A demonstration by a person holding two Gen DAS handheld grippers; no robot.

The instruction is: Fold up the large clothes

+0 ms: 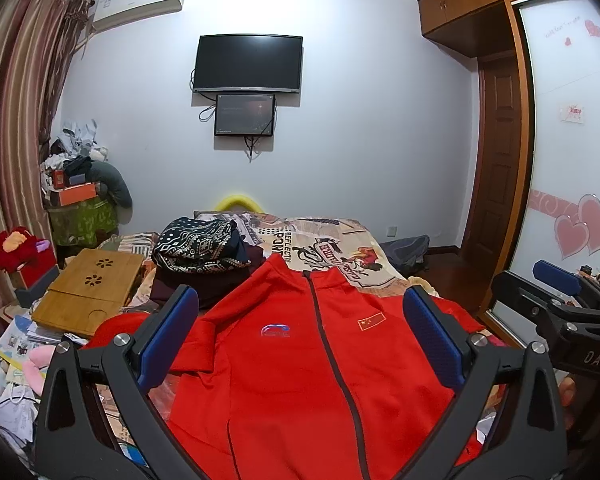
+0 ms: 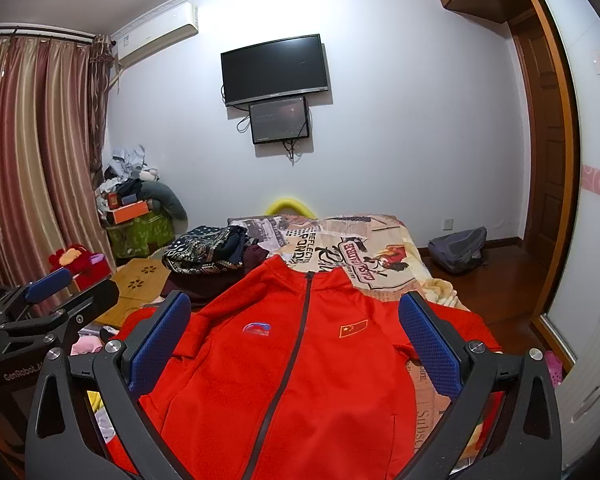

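Between the wide-spread fingers of the left gripper [image 1: 300, 332] lies a red jacket [image 1: 300, 380], spread flat on the bed with its front up; the blue dimpled pads [image 1: 168, 336] touch nothing. The right gripper [image 2: 296, 336] hangs beside it, jaws equally wide and empty, over the same jacket [image 2: 284, 360]. The cloth looks soft and fleecy, with a dark zip [image 1: 332, 356] running up the middle to a stand-up collar, a small flag patch [image 1: 371, 321] on one side of the chest and a rounded logo [image 1: 275, 331] on the other. Beyond the collar a printed bedsheet [image 1: 332, 252] shows, and ahead to the left sits a heap of clothes [image 1: 204, 256], topped by a dark patterned knit. Farther left lies a flat bamboo tray [image 1: 88, 292] with flower-shaped cutouts.
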